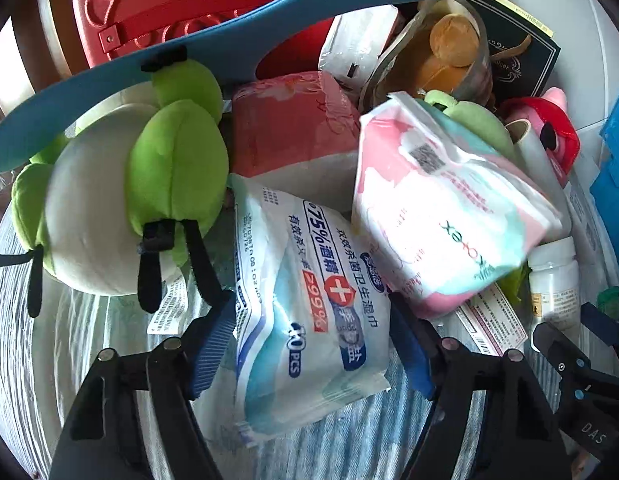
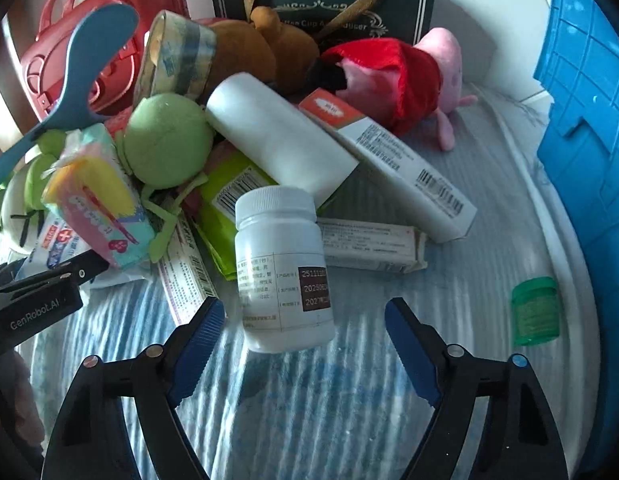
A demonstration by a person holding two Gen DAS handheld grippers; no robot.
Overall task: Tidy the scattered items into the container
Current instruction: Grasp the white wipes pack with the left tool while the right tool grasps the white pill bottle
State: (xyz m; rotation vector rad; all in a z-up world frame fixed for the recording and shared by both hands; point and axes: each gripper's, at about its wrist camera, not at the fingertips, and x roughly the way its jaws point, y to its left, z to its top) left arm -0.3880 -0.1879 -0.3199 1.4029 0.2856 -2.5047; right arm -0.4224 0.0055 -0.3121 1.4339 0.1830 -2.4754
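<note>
My left gripper [image 1: 313, 312] is open with its jaws on either side of a white and blue wet wipes pack [image 1: 309, 312] lying on the striped cloth; the pads look close to its edges. A pink Kotex pack [image 1: 449, 208] leans beside it. My right gripper [image 2: 299, 316] is open around a white pill bottle [image 2: 283, 268] that stands upright between the fingers, not clamped. The blue container [image 2: 589, 120] stands at the right edge. The left gripper also shows in the right wrist view [image 2: 49, 280].
A pile lies behind: green and white plush [image 1: 129, 192], pink tissue pack [image 1: 293, 136], red case [image 1: 181, 4], blue hanger [image 1: 229, 32], brown plush [image 2: 261, 48], pink plush in red [image 2: 397, 76], white roll [image 2: 277, 136], medicine boxes [image 2: 393, 160], small green jar [image 2: 535, 312], dark gift bag [image 2: 321, 4].
</note>
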